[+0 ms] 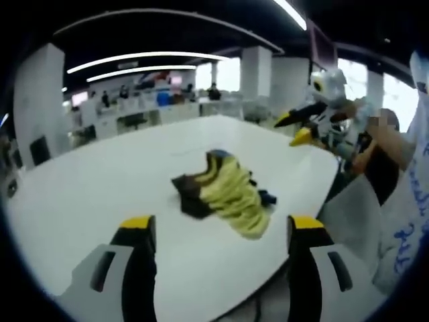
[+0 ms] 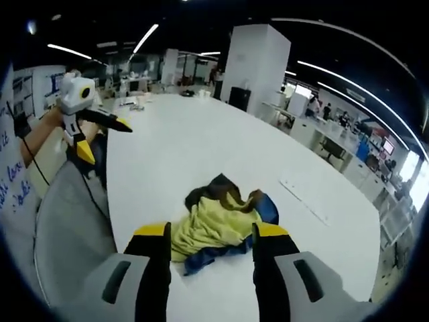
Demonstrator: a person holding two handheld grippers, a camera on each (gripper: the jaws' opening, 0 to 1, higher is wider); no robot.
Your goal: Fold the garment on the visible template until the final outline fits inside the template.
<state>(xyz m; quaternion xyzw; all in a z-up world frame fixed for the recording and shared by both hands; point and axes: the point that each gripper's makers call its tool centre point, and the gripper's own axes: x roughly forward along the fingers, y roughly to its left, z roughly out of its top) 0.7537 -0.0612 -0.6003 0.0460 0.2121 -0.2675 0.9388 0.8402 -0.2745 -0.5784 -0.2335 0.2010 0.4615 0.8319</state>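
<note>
A crumpled garment point(image 1: 226, 193), yellow with dark brown and blue parts, lies in a heap on the white table point(image 1: 80, 194). My left gripper point(image 1: 221, 227) stands open a short way in front of it, its yellow-tipped jaws wide apart with nothing between them. In the right gripper view the same garment point(image 2: 218, 225) sits just beyond my right gripper point(image 2: 211, 232), which is open, and the cloth shows through the gap between the jaws. The right gripper point(image 1: 295, 129) also hangs open in the air past the table's edge. The left gripper point(image 2: 104, 139) is held up open at the far left.
A faint rectangular mark point(image 2: 305, 194) shows on the table point(image 2: 174, 141) right of the garment. A person's arm point(image 1: 375, 144) and white cloth with blue writing point(image 1: 409, 201) are beside the table edge. Pillars point(image 2: 255, 64), desks and distant people fill the office behind.
</note>
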